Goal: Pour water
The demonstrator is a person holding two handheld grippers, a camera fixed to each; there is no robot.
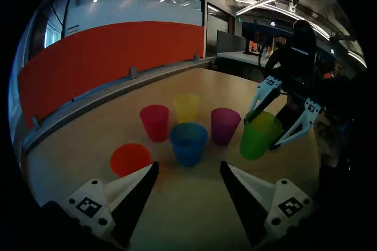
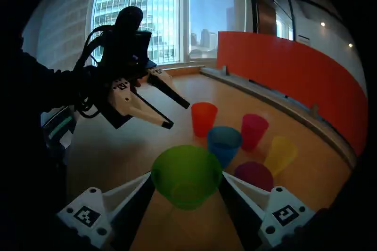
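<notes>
The right tongs point(image 1: 262, 133) are clasping the green cup point(image 1: 257, 140) at the cluster's edge, its mouth facing up and its long axis standing nearly vertical. The right gripper view is looking into its hollow; the left gripper view is showing its side wall. The left tongs point(image 1: 188, 164) are gaping empty toward the blue cup point(image 1: 188, 145), with the red cup point(image 1: 129, 157), pink cup point(image 1: 154, 121), yellow cup point(image 1: 186, 107) and purple cup point(image 1: 224, 125) crowding the worktop point(image 1: 188, 213).

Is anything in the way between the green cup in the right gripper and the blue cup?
Nothing visible does. In the right gripper view, the green cup, held in the right gripper, sits just short of the blue cup with no object between them. The purple cup stands off to the right of that line.
</notes>
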